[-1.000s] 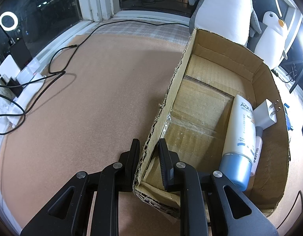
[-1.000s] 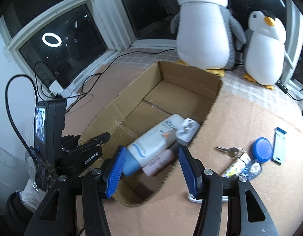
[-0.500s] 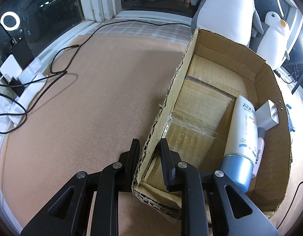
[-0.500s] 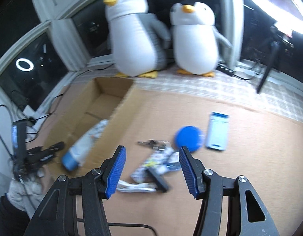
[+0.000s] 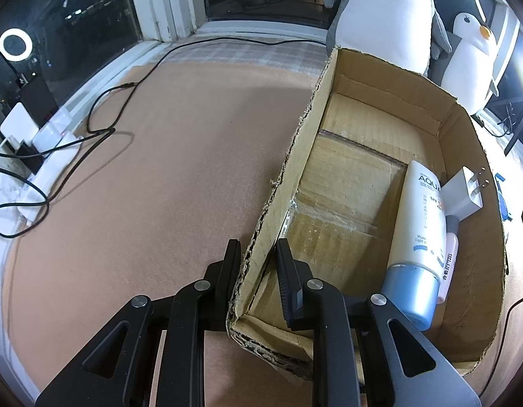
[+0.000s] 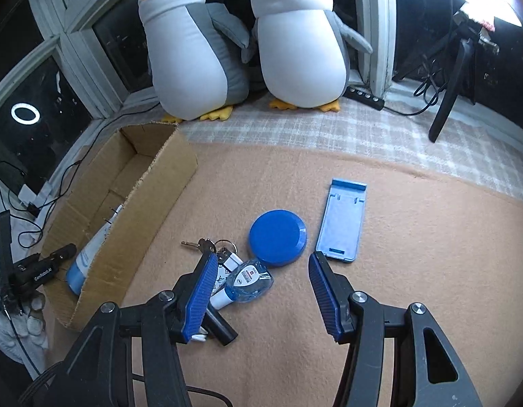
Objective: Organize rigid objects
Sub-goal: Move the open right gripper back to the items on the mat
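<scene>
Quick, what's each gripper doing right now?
Left gripper: shut on the cardboard box wall, near its corner.
Right gripper: open, empty, above the blue lid and clear bottle.

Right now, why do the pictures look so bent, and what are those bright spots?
Left wrist view: fisheye lens bows the cardboard box; a ring light reflects in the dark window. Right wrist view: glare burns out the top right corner; the tongs and penguins stay sharp.
</scene>
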Action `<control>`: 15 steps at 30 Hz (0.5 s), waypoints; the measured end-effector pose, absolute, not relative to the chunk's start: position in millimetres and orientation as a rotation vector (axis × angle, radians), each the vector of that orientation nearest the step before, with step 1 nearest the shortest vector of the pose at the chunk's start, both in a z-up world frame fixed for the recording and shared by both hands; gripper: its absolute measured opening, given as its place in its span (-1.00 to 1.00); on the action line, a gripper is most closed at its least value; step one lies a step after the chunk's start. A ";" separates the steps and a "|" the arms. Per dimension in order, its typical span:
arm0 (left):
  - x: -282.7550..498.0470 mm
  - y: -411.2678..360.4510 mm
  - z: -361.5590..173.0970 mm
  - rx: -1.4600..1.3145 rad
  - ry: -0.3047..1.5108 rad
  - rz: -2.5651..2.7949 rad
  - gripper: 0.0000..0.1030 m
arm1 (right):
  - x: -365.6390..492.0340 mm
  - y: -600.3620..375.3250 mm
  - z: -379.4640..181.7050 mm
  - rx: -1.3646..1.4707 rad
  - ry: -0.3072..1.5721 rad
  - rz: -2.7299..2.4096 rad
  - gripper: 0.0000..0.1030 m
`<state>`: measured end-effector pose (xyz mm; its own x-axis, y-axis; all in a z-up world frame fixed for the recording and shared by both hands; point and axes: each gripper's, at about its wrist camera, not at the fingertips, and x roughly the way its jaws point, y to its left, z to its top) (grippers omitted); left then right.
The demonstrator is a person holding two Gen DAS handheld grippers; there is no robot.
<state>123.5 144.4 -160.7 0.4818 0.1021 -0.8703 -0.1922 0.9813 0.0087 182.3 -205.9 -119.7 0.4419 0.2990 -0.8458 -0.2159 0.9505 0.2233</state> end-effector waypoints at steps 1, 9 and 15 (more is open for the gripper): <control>123.5 144.2 -160.6 -0.094 1.053 0.181 -0.60 | 184.6 -206.1 -122.7 0.097 1.076 0.323 0.00; 122.6 143.7 -160.6 -0.092 1.045 0.187 -0.60 | 198.2 -203.6 -140.3 0.134 1.134 0.323 0.01; 123.2 144.1 -161.0 -0.094 1.043 0.189 -0.61 | 207.9 -204.7 -151.3 0.171 1.164 0.313 0.00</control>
<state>123.2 144.1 -161.0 0.4890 0.1102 -0.8653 -0.1998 0.9798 0.0119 207.9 -204.7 -151.3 0.3588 0.3290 -0.8735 -0.1531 0.9439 0.2927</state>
